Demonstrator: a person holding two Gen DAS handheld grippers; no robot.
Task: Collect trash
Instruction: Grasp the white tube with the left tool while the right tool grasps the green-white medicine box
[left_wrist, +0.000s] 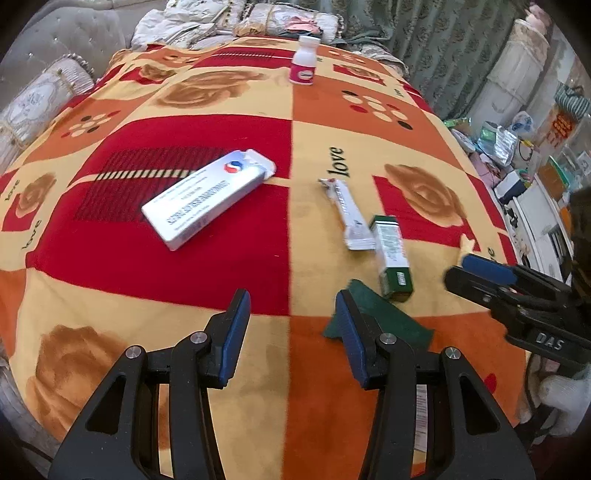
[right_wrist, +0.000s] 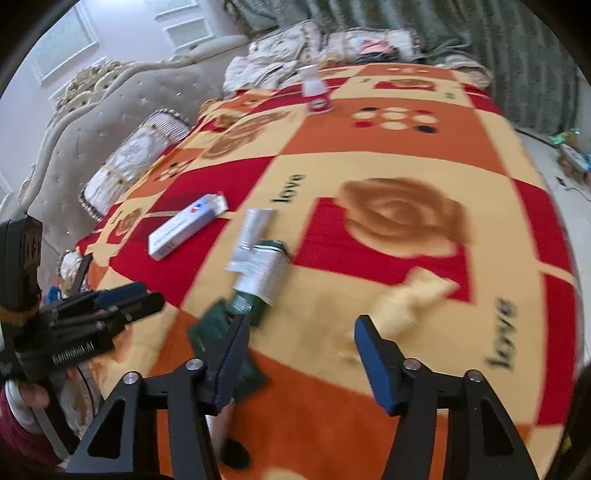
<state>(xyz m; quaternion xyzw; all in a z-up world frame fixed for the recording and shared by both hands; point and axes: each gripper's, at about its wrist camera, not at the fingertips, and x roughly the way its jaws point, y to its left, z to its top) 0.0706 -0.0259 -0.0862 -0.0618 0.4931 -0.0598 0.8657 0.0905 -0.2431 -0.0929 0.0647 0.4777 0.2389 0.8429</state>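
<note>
Trash lies on a red, orange and yellow blanket (left_wrist: 184, 280). There is a white carton (left_wrist: 207, 201), a white bottle with a pink label (left_wrist: 304, 61), a silver tube (left_wrist: 349, 214), a green box (left_wrist: 393, 254) and a dark green flat scrap (left_wrist: 380, 321). My left gripper (left_wrist: 291, 299) hovers open over the blanket, its right finger just in front of the green scrap. My right gripper (right_wrist: 303, 325) is open too, with bare blanket between its fingers. A crumpled yellow wad (right_wrist: 413, 299) lies just beyond its right finger, and the green box (right_wrist: 262, 273) and scrap (right_wrist: 212, 326) beyond its left.
Pillows (left_wrist: 40, 99) and a tufted grey headboard (right_wrist: 92, 122) border the bed's far and left sides. Green curtains (left_wrist: 454, 48) hang behind. Cluttered shelves and bags (left_wrist: 517, 155) stand past the bed's right edge. A gloved hand (left_wrist: 561, 398) holds the right gripper (left_wrist: 458, 269).
</note>
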